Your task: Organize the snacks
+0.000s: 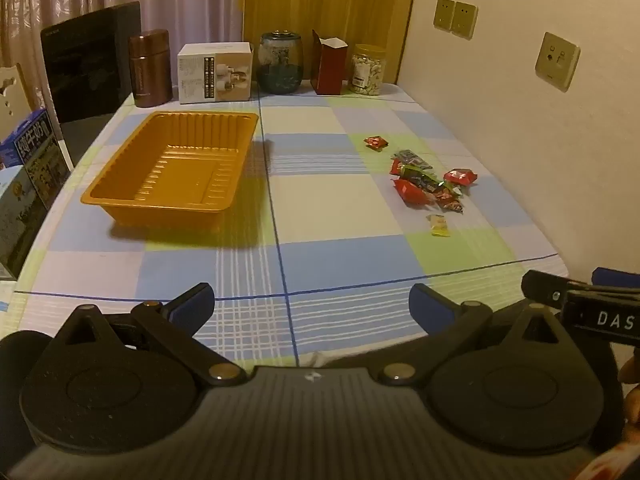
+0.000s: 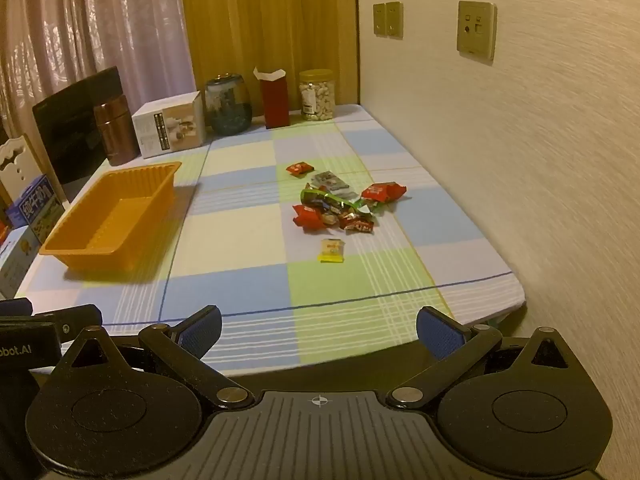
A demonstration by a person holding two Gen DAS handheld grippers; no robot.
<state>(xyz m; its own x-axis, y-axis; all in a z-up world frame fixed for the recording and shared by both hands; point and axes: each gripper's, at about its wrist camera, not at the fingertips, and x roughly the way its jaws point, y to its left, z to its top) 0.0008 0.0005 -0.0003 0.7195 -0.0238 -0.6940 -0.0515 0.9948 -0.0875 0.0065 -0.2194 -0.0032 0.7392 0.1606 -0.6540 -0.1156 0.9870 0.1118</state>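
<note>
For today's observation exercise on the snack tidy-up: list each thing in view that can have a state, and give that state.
Orange tray: empty, upright on the tablecloth.
Snack packets: loose pile on the cloth, none in the tray.
Yellow packet: lying alone, nearest the tools.
Red carton: top flap open.
Nut jar: lid on.
Left tool: open, holding nothing.
Right tool: open, holding nothing.

Wrapped snacks (image 2: 340, 206) beside orange tray (image 2: 116, 216)
</note>
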